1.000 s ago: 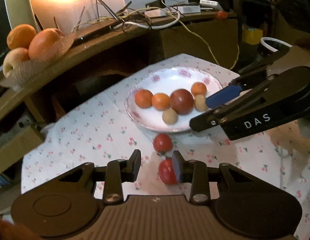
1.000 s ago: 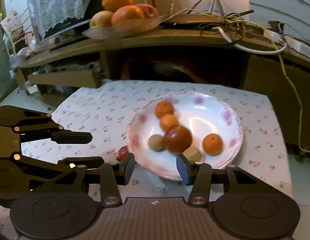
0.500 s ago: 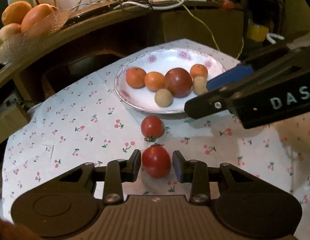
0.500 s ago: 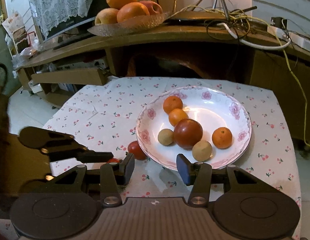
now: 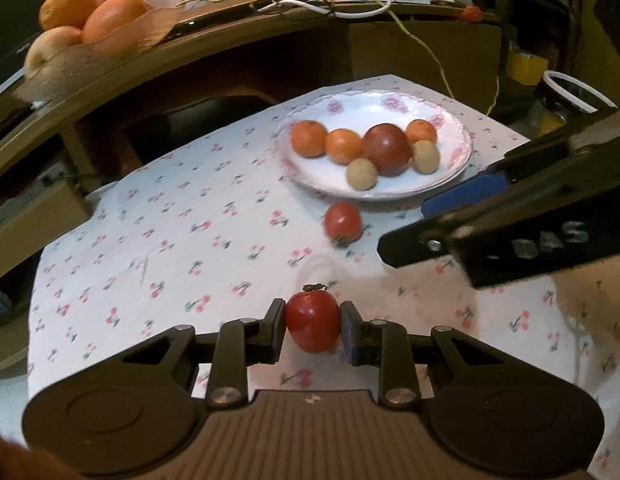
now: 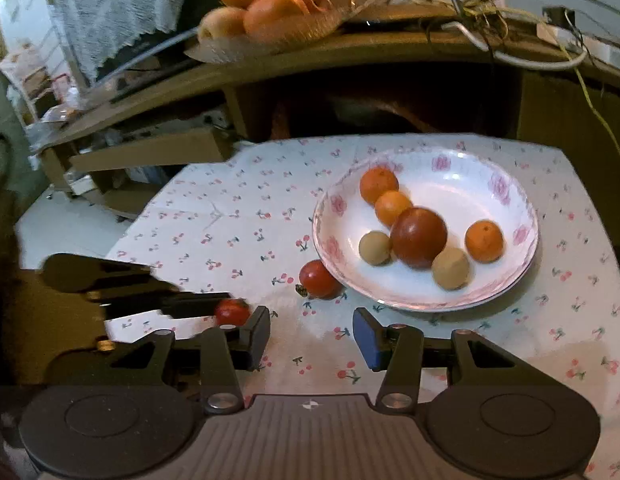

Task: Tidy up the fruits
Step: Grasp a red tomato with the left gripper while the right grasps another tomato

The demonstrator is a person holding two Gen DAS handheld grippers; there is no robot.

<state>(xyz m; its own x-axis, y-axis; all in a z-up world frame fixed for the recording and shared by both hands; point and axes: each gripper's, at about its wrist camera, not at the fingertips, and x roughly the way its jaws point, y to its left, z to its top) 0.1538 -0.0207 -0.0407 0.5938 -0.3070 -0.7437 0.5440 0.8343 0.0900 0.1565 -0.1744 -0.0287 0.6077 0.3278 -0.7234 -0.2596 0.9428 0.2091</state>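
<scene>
We have just closed the left fingers (image 5: 313,327) on the near tomato (image 5: 313,322), so it can go to the plate (image 5: 453,128); the right fingers (image 6: 311,336) stay spread.

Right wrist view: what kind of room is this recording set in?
Probably a lived-in home living room: a small table under a cherry-print white tablecloth, a floral-rimmed white plate of fruit, and behind it a brown wooden shelf with tangled cables and a glass fruit dish.
</scene>
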